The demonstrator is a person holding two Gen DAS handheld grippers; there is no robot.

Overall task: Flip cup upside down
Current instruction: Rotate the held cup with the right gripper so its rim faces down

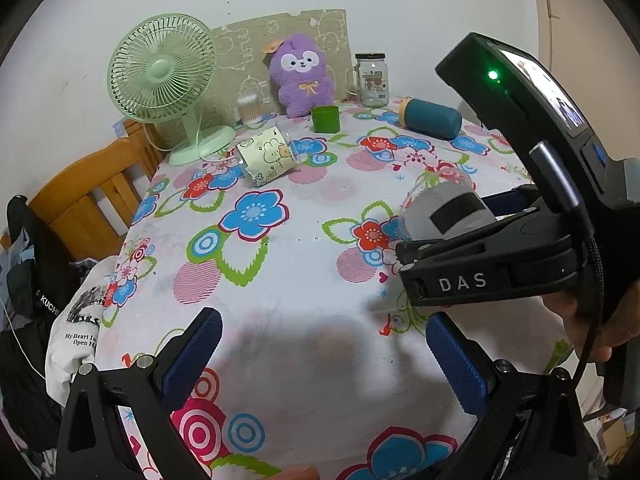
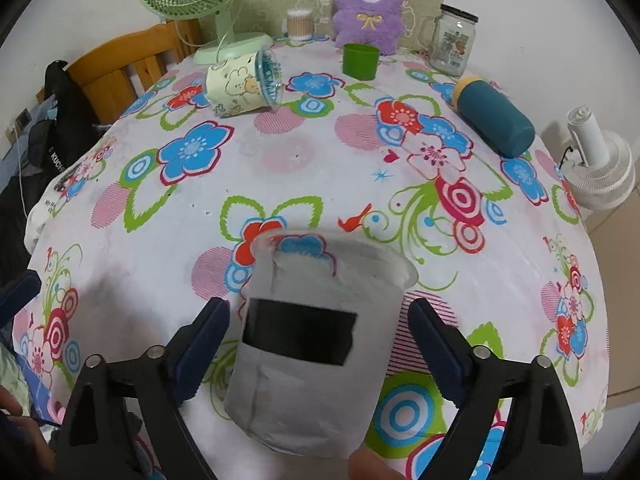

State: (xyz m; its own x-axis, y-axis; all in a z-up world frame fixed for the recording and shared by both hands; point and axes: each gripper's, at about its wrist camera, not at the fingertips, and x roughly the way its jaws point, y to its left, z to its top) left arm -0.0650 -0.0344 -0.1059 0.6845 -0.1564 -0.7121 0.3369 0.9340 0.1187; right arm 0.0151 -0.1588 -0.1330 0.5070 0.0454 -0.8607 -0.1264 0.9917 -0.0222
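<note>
1. The right claw (image 2: 316, 334) has the gray cup (image 2: 308, 352) between its blue fingers (image 2: 204, 340). I cannot tell if they squeeze it.
2. The cup tilts above the flowery table (image 2: 160, 264), near the front edge, with its open mouth pointing away.
3. The left claw (image 1: 320, 360) is wide open and holds nothing, near the front edge.
4. A green cup (image 2: 360, 61) stands by the purple plush toy (image 2: 368, 4) at the back edge.
</note>
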